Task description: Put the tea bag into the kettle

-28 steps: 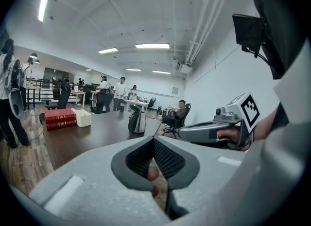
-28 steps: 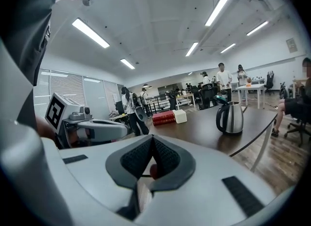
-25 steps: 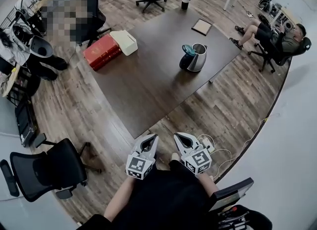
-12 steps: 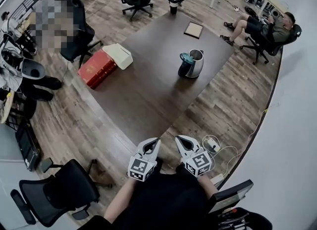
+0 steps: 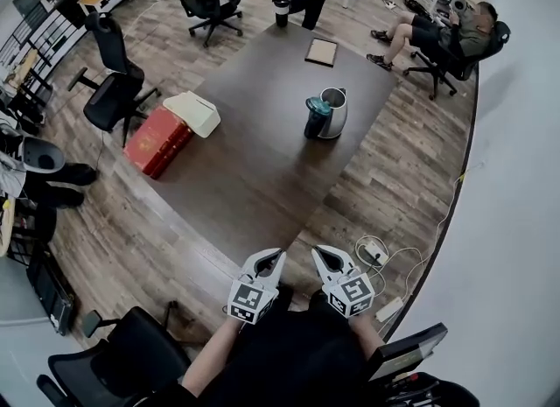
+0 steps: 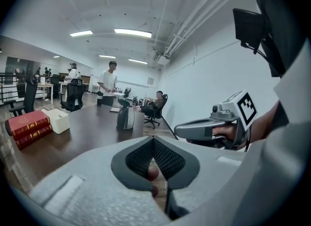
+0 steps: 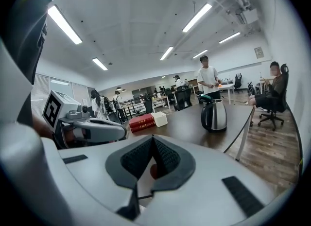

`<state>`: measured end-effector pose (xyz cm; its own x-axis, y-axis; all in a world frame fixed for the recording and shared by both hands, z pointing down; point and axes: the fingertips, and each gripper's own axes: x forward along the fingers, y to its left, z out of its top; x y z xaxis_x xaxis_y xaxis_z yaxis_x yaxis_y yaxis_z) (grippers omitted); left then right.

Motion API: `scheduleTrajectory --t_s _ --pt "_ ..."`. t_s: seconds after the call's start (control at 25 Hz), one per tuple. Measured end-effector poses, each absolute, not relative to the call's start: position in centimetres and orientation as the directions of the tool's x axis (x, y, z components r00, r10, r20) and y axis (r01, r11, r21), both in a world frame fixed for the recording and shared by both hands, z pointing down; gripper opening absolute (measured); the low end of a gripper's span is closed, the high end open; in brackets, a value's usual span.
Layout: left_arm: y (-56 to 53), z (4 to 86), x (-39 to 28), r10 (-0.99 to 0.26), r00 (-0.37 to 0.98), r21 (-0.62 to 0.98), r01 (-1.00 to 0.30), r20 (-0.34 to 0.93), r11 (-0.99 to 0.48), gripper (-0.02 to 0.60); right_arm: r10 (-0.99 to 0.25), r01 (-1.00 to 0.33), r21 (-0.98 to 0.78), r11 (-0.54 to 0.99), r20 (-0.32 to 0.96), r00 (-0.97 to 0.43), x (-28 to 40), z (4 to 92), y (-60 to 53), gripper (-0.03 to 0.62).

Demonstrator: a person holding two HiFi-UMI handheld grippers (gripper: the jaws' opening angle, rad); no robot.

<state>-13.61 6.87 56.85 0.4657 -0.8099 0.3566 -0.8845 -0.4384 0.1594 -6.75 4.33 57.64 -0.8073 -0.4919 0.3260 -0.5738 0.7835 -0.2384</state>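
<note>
Both the left gripper (image 5: 270, 259) and the right gripper (image 5: 320, 255) are closed and empty, well short of the kettle (image 5: 330, 112) on the table (image 5: 254, 164), and since no tea bag shows anywhere near the kettle, a hasty reach could knock it over.

Black top (image 5: 289, 357), grey left claw (image 5: 269, 260), grey right claw (image 5: 323, 257), black ribbed pads (image 6: 167, 159), black-and-white square-marker cube (image 5: 249, 300) on each
</note>
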Motion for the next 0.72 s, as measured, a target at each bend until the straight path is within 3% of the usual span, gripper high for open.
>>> scheduleTrajectory --t_s 0.72 --pt "4.7 55.5 -14.8 -0.78 0.535 0.152 -0.844 0.324 -0.515 0.002 -0.564 -0.631 -0.2 0.75 0.306 -0.767 -9.0 56.8 2.5 0.006"
